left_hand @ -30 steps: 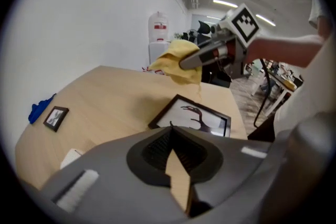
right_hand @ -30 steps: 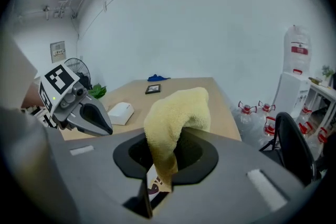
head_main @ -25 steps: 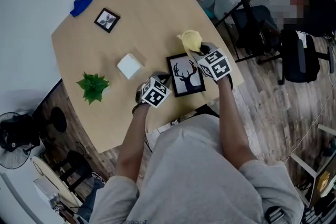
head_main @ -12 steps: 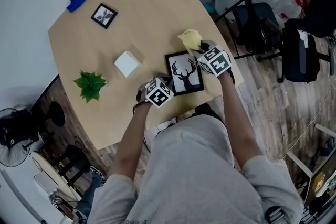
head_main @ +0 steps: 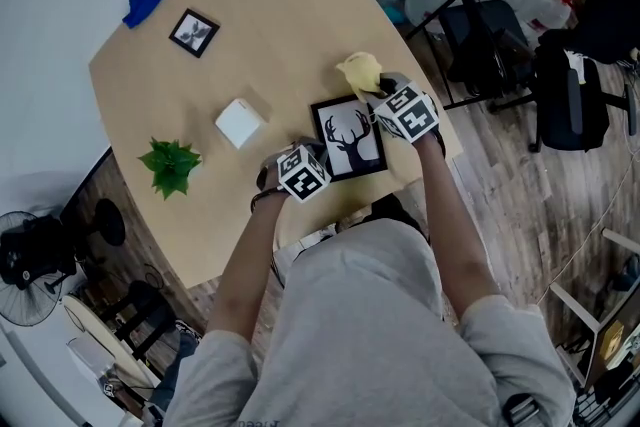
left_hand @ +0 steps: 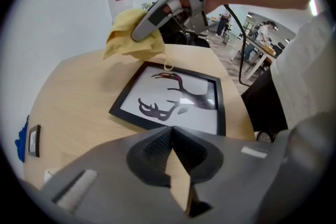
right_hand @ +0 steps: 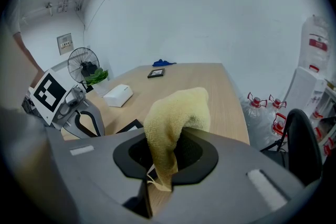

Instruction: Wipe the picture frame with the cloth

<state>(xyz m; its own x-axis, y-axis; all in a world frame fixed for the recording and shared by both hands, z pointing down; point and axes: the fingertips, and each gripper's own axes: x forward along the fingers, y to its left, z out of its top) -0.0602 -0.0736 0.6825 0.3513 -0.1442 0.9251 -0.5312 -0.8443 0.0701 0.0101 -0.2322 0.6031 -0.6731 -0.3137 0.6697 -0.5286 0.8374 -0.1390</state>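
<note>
Your right gripper [right_hand: 167,161] has its jaws clamped on the yellow cloth [right_hand: 176,123]. A fold is pinched between them and the rest bunches up over the top of the jaws. Your left gripper [left_hand: 171,132] has its jaws pressed together with nothing in them.

The picture frame [head_main: 350,137], the black one with the deer silhouette, lies flat on the desk [head_main: 280,25] near the edge closest to you. From the head view it sits between your two grippers. The left one is at the frame's near-left corner, with the frame just ahead of the closed jaws. I can't tell if they actually touch it.

The right one holds the cloth up at the frame's far-right corner. In the left gripper view the cloth looks lifted just clear of the frame, with a loose thread dangling toward the rim.

Further out on the desk and well apart from the frame are a white box [head_main: 242,123], a small green plant [head_main: 170,165], a small framed picture [head_main: 194,32] and a blue cloth [head_main: 148,0] at the far edge.
</note>
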